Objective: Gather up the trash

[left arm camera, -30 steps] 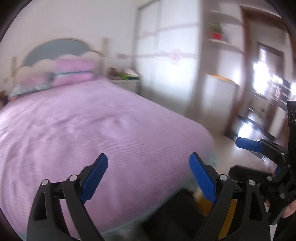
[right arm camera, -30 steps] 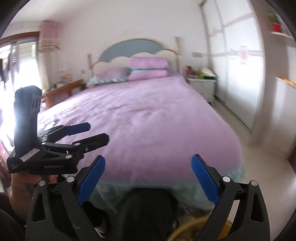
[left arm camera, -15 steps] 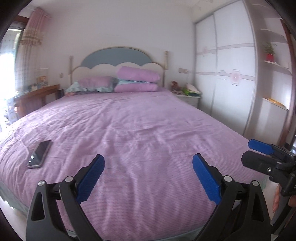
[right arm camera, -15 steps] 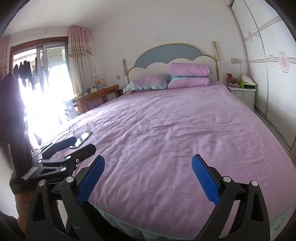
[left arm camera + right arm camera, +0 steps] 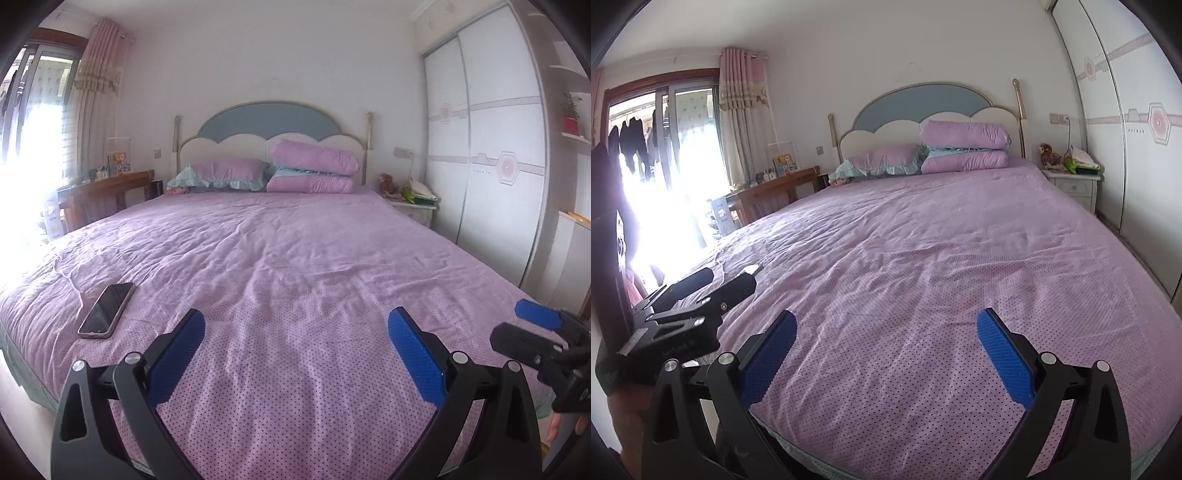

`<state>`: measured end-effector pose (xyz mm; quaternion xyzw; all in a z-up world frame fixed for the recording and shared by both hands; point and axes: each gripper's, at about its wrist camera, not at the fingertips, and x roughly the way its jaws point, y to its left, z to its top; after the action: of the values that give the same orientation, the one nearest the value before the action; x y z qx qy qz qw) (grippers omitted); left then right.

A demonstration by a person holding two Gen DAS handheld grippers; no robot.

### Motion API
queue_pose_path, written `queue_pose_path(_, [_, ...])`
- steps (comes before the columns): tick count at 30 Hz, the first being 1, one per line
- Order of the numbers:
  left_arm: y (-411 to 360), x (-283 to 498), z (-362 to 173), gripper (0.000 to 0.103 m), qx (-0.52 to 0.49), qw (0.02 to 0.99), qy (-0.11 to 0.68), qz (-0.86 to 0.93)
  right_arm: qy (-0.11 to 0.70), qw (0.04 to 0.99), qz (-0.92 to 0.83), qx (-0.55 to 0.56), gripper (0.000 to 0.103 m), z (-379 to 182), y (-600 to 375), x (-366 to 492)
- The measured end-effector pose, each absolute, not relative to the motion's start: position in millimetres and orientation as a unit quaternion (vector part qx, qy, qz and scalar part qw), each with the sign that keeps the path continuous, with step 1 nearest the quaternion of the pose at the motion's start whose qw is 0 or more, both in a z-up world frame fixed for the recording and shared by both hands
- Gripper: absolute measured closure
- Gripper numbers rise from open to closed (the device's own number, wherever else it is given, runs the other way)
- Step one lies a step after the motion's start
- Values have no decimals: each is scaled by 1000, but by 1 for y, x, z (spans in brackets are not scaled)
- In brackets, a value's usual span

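Observation:
No piece of trash shows in either view. My left gripper (image 5: 295, 325) hangs open over the foot of a purple dotted bed (image 5: 295, 240), with nothing between its blue pads. My right gripper (image 5: 886, 321) is open too, and only the bedspread (image 5: 942, 240) shows between its jaws. In the left wrist view the right gripper (image 5: 535, 325) reaches in at the right edge. In the right wrist view the left gripper (image 5: 709, 288) sits at the left edge, held by a hand. A dark phone (image 5: 107, 310) lies flat on the bed, left of the left gripper.
Pillows (image 5: 310, 166) are stacked against the blue headboard. A white nightstand (image 5: 413, 210) with a toy and papers stands to the right of the bed, beside a white wardrobe (image 5: 491, 184). A wooden desk (image 5: 775, 188) and a bright window are on the left.
Both views swung left from the bed's foot corner to face along the bed. The yellow rim and dark thing low in the earlier frames left view. The phone came into view.

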<state>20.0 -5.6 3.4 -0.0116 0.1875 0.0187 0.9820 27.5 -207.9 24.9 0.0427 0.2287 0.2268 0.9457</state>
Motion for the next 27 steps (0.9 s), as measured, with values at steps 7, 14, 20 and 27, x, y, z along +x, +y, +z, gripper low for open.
queue_pose_path(7, [-9, 36, -1, 4, 19, 977, 206, 62, 249, 938, 236, 56, 8, 14, -209, 40])
queue_pose_path(14, [-4, 47, -5, 4, 7, 973, 218, 69, 260, 933, 240, 56, 8, 9, -208, 49])
queue_pose_path(20, [2, 59, -12, 4, -21, 973, 226, 53, 276, 928, 241, 65, 8, 2, -208, 56])
queue_pose_path(27, [0, 67, -16, 4, -12, 973, 227, 47, 293, 923, 239, 73, 8, -7, -210, 66])
